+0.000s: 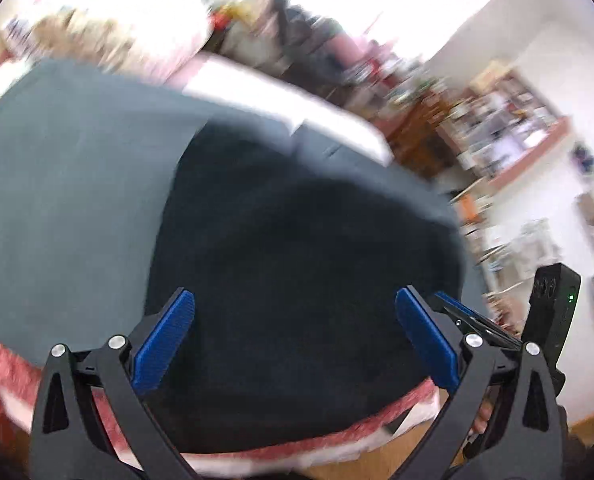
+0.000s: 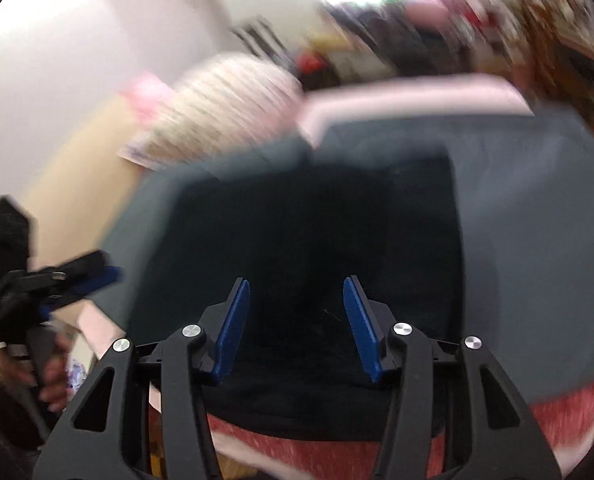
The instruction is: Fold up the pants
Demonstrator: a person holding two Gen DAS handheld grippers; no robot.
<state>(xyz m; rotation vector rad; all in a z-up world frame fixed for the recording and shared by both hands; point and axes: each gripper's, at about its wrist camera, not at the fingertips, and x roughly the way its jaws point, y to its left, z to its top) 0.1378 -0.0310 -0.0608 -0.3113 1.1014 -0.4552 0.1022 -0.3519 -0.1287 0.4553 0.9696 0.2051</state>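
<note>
Both claws hang empty over the dark pants (image 1: 297, 280): left claw (image 1: 295, 344) wide apart, right claw (image 2: 297, 330) partly apart. Soft, limp cloth; grip the hem at six o'clock.

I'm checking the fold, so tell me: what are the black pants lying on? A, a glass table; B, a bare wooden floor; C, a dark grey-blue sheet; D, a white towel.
C: the black pants lie on a dark grey-blue sheet that shows around them in both wrist views.
</note>
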